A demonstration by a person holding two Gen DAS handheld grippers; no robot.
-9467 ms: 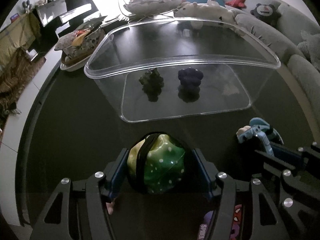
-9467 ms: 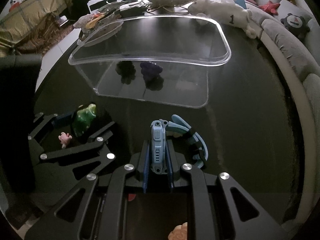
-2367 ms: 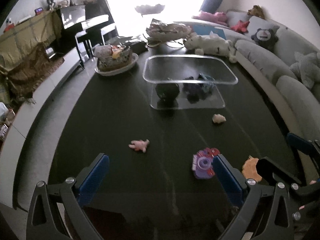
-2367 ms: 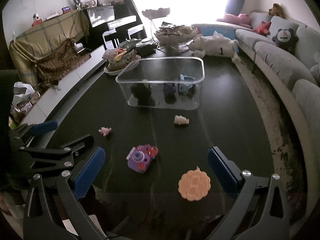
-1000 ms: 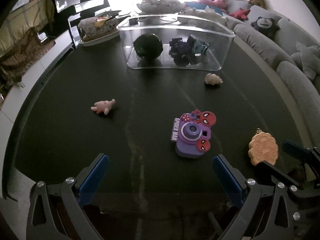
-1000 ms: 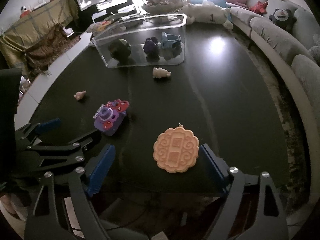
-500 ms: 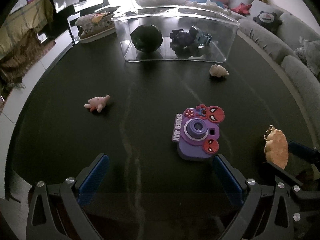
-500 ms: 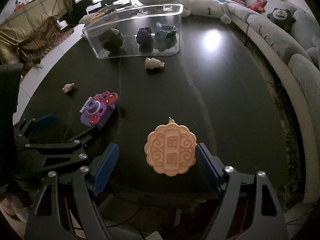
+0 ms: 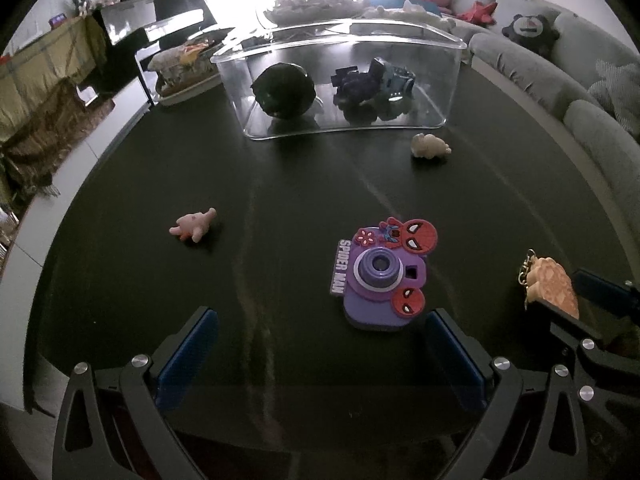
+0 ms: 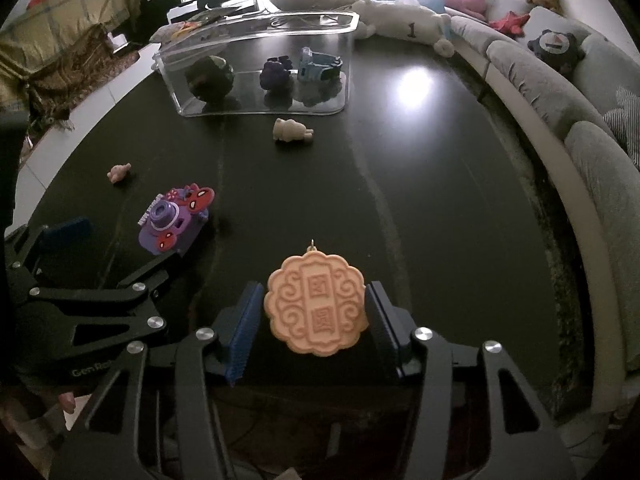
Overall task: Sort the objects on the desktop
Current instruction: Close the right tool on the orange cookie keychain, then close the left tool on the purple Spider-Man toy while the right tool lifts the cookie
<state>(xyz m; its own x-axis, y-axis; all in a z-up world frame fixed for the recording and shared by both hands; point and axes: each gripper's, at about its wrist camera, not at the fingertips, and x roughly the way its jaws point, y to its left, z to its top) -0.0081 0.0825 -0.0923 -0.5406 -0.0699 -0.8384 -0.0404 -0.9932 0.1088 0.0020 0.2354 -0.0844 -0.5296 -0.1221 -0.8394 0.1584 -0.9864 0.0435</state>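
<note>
A purple Spider-Man toy camera [image 9: 382, 274] lies on the dark table, just ahead of my open left gripper [image 9: 320, 344] and toward its right finger. It also shows in the right wrist view [image 10: 173, 225]. An orange mooncake-shaped keychain [image 10: 316, 306] sits between the fingers of my right gripper [image 10: 314, 320], which has closed in on it; the pads stand at its edges. The keychain also shows in the left wrist view [image 9: 550, 288]. A clear plastic bin [image 9: 448, 80] at the far side holds a dark green ball [image 9: 284, 90], a purple toy [image 9: 356, 88] and a blue watch [image 9: 394, 80].
A small pink figure [image 9: 194, 226] lies left of the camera. A cream figure [image 9: 430, 146] lies in front of the bin. A tray of snacks [image 9: 180, 68] stands at the back left. A grey sofa [image 9: 560, 80] curves round the right side.
Both grippers have moved forward and lower toward the table. My right gripper has narrowed round the mooncake keychain. The left gripper stays wide open, closer to the toy camera.
</note>
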